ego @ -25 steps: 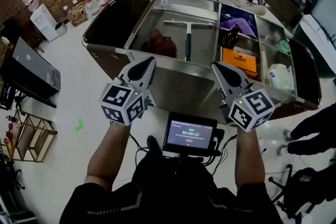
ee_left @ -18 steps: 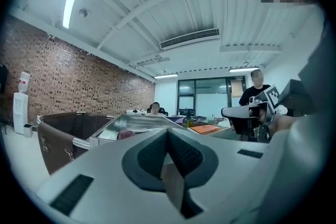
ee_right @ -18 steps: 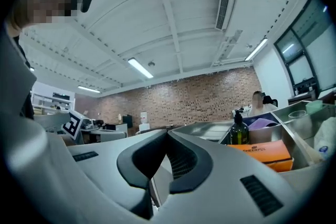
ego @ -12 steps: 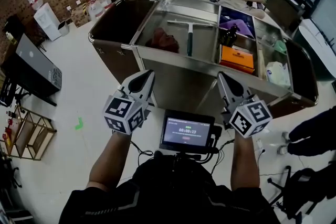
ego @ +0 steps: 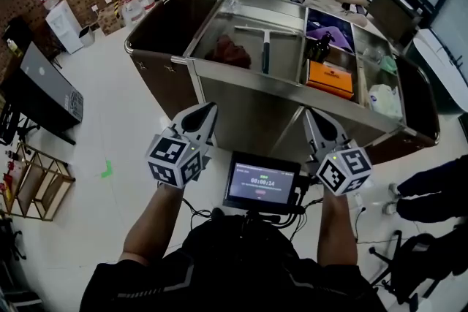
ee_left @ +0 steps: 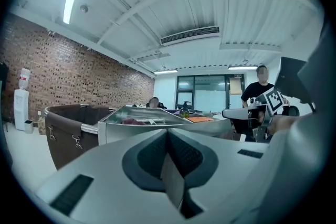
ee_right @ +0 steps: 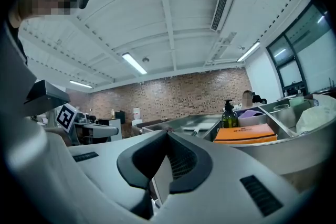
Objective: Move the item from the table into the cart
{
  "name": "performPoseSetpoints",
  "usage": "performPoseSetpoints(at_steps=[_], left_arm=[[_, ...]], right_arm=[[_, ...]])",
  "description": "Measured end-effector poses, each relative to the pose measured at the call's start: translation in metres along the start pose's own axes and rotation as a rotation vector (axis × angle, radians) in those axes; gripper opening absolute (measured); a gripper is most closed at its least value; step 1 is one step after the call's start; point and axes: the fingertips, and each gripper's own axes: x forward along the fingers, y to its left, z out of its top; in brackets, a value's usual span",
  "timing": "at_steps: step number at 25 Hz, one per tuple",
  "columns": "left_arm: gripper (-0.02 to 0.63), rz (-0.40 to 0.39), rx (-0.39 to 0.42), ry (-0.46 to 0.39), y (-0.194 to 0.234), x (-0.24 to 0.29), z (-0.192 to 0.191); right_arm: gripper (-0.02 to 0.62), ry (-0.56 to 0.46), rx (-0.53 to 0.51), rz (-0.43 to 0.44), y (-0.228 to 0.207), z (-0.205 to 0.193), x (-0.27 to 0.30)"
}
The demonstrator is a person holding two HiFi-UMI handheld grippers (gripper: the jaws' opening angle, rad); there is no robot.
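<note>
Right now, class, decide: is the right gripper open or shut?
Shut: the right gripper shows its jaws pressed together, with nothing between them.

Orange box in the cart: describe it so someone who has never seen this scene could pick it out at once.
Find the stainless steel cart in front of the person. In its narrow middle compartment, right of the bay with the squeegee, the orange box lies flat at the near end, a dark pump bottle behind it. Nothing else in the cart is orange.

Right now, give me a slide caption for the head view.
Left gripper and right gripper, both shut and empty, face a steel cart holding a squeegee, orange box and bottle.
</note>
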Motion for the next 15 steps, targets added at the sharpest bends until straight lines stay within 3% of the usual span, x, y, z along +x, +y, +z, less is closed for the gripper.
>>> performPoseSetpoints(at_steps=[9, 15], left_arm=[[0.002, 0.011, 0.053, 0.019, -0.001, 0.0002, -0.0022], [0.002, 0.004, 0.036, 0.027, -0.0013, -0.0002, -0.0055]], right_arm=[[0.002, -0.003, 0.012, -0.008, -0.0041, -0.0007, -0.0038], [0.002, 0.005, 0.011, -0.009, -0.0028, -0.0044, -0.0039]])
